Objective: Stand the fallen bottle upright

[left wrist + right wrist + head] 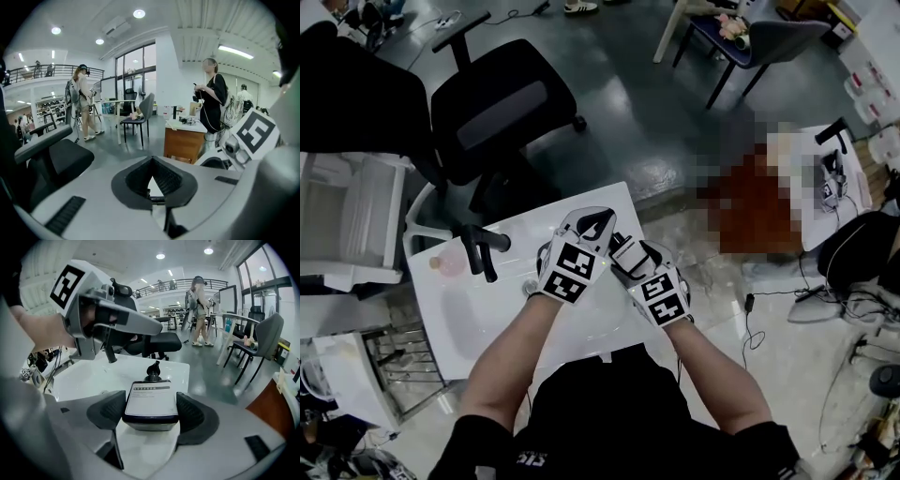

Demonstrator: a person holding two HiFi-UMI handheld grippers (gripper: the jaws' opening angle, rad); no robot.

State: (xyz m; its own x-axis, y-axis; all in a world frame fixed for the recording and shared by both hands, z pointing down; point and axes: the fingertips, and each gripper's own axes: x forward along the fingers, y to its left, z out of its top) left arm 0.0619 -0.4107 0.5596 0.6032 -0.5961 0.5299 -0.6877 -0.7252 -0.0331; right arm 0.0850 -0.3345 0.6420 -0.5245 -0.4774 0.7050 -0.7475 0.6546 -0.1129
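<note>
The bottle (151, 397) is dark with a white label. It lies on its side on the white table (487, 309), with its black pump head (153, 370) pointing away. My right gripper (151, 411) is closed on the bottle's base end, one pad against each side. In the head view the right gripper (625, 247) sits mid-table and hides most of the bottle. My left gripper (152, 164) is shut with nothing in it, its fingertips meeting. It hangs above and to the left of the bottle (157, 329), beside the right one (598, 221).
A black faucet-like fitting (481, 251), a pink object (447, 264) and a drain (531, 287) are on the table's left half. A black office chair (502, 103) stands beyond the far edge and a white cart (347, 225) to the left. A person (213, 101) stands by a wooden desk (185, 140).
</note>
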